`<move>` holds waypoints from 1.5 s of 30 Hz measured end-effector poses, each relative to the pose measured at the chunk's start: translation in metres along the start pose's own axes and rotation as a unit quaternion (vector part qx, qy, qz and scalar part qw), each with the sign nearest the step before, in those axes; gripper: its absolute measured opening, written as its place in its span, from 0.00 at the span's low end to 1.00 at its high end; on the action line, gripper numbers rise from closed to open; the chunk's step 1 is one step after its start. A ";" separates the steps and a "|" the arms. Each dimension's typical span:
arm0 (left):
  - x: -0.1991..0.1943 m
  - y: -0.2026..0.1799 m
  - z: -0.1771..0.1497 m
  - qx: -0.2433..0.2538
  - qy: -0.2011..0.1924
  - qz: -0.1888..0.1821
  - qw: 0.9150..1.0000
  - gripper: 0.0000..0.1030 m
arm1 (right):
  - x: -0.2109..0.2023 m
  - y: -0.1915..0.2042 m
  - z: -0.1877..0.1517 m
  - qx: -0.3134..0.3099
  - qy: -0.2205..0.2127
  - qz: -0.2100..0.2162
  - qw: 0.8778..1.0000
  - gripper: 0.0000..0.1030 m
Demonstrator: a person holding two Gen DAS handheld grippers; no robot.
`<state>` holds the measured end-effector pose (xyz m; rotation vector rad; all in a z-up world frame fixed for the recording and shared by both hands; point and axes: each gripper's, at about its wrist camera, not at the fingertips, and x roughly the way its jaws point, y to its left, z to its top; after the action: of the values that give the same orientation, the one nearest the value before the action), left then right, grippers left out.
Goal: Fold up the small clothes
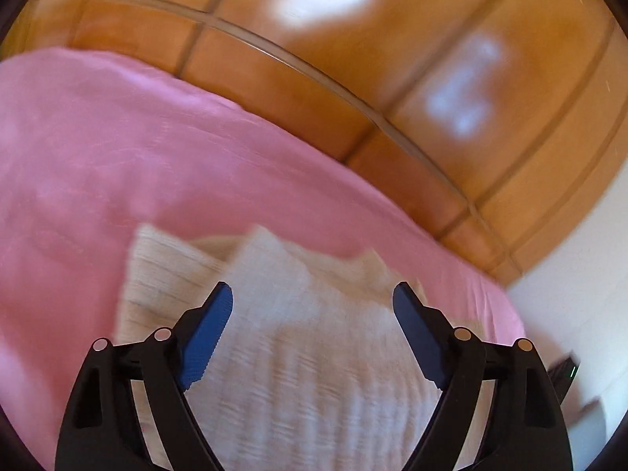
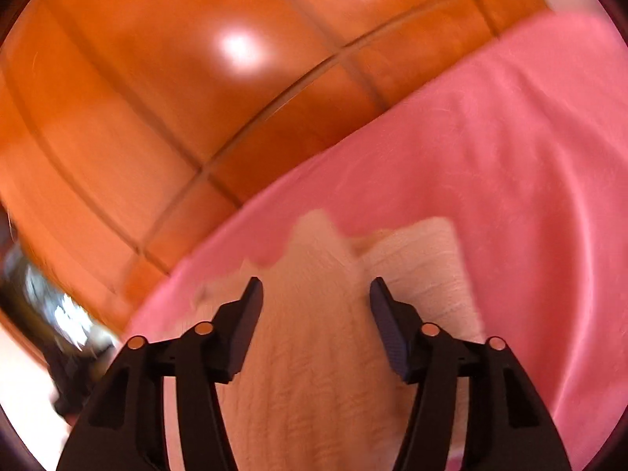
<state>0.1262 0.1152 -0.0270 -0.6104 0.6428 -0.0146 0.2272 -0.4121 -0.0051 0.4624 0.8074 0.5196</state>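
A small cream ribbed-knit garment lies on a pink cloth, partly folded, with a layer laid over its far part. My left gripper hangs over it, open wide, blue pads apart, nothing between them. In the right wrist view the same garment lies below my right gripper. That gripper's jaws stand apart with a clear gap, and the fabric lies under them, not pinched. Both views are blurred by motion.
The pink cloth covers the work surface and ends at an edge beyond the garment. Past it lies an orange tiled floor with bright reflections. A white wall and a dark object sit at the right of the left wrist view.
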 end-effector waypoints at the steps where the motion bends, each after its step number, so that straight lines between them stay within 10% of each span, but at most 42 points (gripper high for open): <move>1: 0.005 -0.012 -0.002 0.024 0.012 -0.001 1.000 0.80 | 0.004 0.011 0.001 -0.030 0.015 -0.006 0.999 0.48; 6: 0.054 -0.072 -0.022 0.164 0.079 0.035 0.983 0.73 | 0.045 0.062 -0.006 -0.187 0.108 -0.066 0.974 0.42; 11: 0.102 -0.064 -0.029 0.162 0.103 0.086 0.978 0.70 | 0.064 0.062 -0.013 -0.260 0.103 -0.169 0.945 0.41; 18: 0.131 -0.045 -0.020 0.141 0.083 0.079 0.983 0.72 | 0.083 -0.001 0.008 -0.110 0.068 -0.178 0.976 0.55; 25: 0.088 -0.034 -0.020 0.089 0.035 0.050 0.994 0.77 | 0.065 0.002 0.002 -0.113 0.029 -0.185 0.976 0.64; 30: 0.038 -0.011 -0.027 0.057 -0.002 0.091 0.994 0.83 | 0.030 0.012 0.000 -0.091 -0.039 -0.252 0.963 0.87; 36: 0.043 0.024 -0.019 0.070 -0.009 0.237 0.969 0.83 | 0.050 0.004 -0.005 -0.124 0.028 -0.322 0.938 0.97; 45: 0.037 0.040 -0.022 0.028 0.005 0.187 0.982 0.86 | 0.039 0.007 -0.014 -0.108 -0.023 -0.342 0.933 0.98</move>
<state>0.1370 0.1293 -0.0836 -0.4268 0.7561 0.3154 0.2370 -0.3804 -0.0312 -0.0268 0.7976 -0.0545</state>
